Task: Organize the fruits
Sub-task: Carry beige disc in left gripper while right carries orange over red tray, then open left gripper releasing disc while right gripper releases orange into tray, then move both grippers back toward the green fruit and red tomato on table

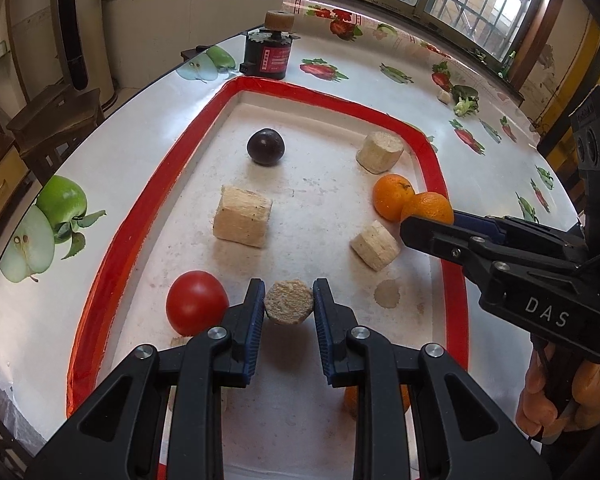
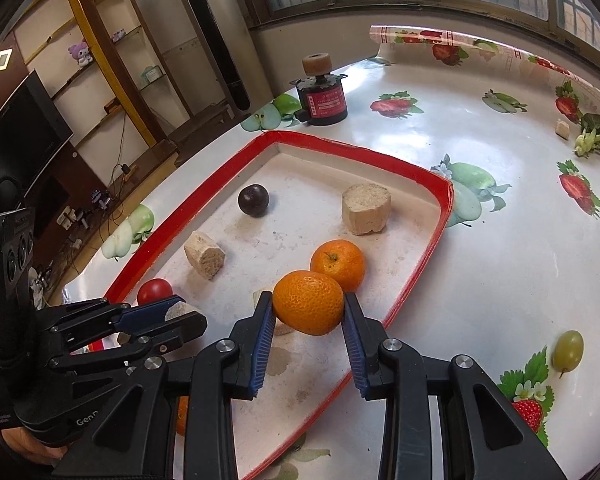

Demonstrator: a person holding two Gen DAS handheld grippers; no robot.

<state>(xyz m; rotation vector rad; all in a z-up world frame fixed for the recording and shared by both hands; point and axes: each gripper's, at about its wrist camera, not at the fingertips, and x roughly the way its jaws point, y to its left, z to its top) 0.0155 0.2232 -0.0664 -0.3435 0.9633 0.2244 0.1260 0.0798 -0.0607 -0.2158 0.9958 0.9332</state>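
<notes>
A red-rimmed white tray (image 1: pixel 432 160) (image 2: pixel 436 236) lies on the fruit-print table. My left gripper (image 1: pixel 289 303) is shut on a pale sugarcane piece (image 1: pixel 289 301) just above the tray floor, beside a red tomato (image 1: pixel 196 302). It shows in the right wrist view (image 2: pixel 180 316). My right gripper (image 2: pixel 309 312) is shut on an orange (image 2: pixel 308 302) and holds it next to a second orange (image 2: pixel 339 263). In the left wrist view it (image 1: pixel 428 226) grips the orange (image 1: pixel 428 206) beside the other orange (image 1: pixel 392 196). A dark plum (image 1: pixel 265 147) (image 2: pixel 253 200) sits at the tray's far end.
More sugarcane pieces (image 1: pixel 242 216) (image 1: pixel 376 245) (image 1: pixel 380 151) (image 2: pixel 365 209) (image 2: pixel 205 255) lie in the tray. A third orange (image 1: pixel 350 398) is under my left fingers. A green grape (image 2: pixel 567 350) lies on the table right of the tray. A black-and-red motor (image 1: pixel 269 50) (image 2: pixel 323 98) stands beyond the tray. Greens (image 2: pixel 592 136) lie far right.
</notes>
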